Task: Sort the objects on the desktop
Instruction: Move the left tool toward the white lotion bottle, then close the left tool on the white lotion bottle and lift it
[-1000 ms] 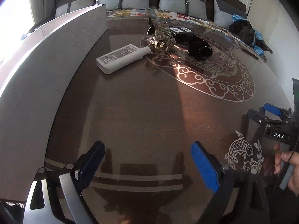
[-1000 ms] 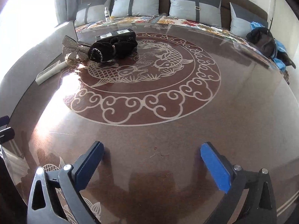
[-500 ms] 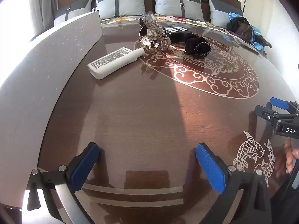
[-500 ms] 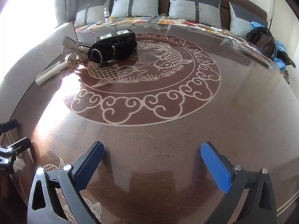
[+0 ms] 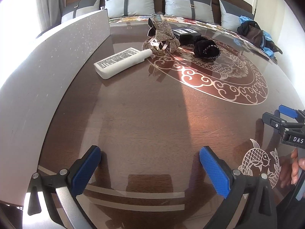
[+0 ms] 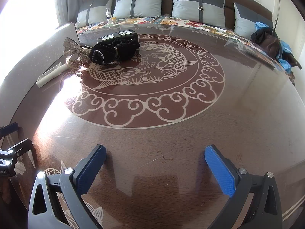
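Note:
A white tube (image 5: 122, 62) (image 6: 52, 74) lies flat at the far left of the glossy brown table (image 5: 152, 118). Beside it sit a glittery silver bow on a headband (image 5: 164, 34) (image 6: 75, 50), a black velvet scrunchie (image 5: 205, 46) (image 6: 112, 52) and a black box (image 5: 187, 33) (image 6: 119, 35) with white labels. My left gripper (image 5: 150, 164) is open over bare table near the front edge, nothing between its blue pads. My right gripper (image 6: 155, 162) is open too, over bare wood, far from all the objects.
A grey speckled panel (image 5: 47, 61) stands along the table's left side. Behind the table is a sofa with grey cushions (image 6: 198, 3), a small white bottle (image 6: 108, 15) and a dark bag (image 6: 266, 40) on blue cloth. A hand (image 5: 295, 169) holds the right gripper's handle.
My left gripper's fingers spread wider and its view tilted up a little, so the far objects and cushions show more fully. The right gripper kept still.

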The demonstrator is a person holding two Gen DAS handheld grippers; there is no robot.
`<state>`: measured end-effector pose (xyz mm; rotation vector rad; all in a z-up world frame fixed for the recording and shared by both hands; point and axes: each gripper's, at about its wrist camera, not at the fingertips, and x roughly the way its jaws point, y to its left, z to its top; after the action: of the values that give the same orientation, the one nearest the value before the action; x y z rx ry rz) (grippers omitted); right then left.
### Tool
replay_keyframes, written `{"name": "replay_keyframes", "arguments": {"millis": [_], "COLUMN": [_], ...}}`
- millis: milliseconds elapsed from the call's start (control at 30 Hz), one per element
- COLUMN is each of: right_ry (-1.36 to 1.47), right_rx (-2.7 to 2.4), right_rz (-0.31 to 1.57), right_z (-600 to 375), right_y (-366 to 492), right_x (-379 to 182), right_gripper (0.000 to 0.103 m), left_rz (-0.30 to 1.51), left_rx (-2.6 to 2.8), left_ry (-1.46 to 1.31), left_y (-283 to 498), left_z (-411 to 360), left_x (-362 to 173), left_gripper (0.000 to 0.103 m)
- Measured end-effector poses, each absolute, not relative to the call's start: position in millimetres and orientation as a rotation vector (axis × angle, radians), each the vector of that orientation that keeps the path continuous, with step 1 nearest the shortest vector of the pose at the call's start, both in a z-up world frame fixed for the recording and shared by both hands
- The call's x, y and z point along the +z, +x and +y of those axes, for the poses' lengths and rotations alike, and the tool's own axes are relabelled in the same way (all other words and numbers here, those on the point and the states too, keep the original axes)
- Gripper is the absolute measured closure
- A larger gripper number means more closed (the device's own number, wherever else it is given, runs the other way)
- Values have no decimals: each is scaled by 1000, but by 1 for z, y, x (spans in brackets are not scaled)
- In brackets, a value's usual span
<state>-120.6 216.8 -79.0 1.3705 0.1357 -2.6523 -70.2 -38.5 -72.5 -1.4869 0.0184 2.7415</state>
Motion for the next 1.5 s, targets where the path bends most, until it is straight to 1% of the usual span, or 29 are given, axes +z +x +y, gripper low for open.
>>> {"name": "replay_keyframes", "arguments": {"millis": [100,333,600,967,1100,1267,1367,1500], "right_ry": [1370,1370,1370,1370,1370,1370,1370,1370], "right_rx": [-2652,-2652,-2652,-2652,-2652,-2654,-2654,-2654], "right_rz": [136,135,135,135,135,136,135,135], "right_z": [217,217,217,217,217,217,217,217], "right_y": [-121,-121,-121,-120,-120,-120,-120,-120], "right_x": [-79,-79,-79,-79,-79,-79,-79,-78], "right_gripper": [0,0,0,0,0,0,0,0], "left_rz": [-4,14,23,110,230,202,297,405], "left_rx": [2745,2768,2753,2626,2644,2664,2627,2572], "left_ry": [-1538,-1462,-1465,-1476,-1433,-1345,-1334,-1381], "left_y": [-73,-67,-69,-71,-76,-109,-145,-190], "left_z": [-38,-38,-39,-41,-47,-66,-68,-67], "left_x": [-72,-73,-72,-71,-63,-36,-28,-35], "left_gripper": [0,0,0,0,0,0,0,0]}}
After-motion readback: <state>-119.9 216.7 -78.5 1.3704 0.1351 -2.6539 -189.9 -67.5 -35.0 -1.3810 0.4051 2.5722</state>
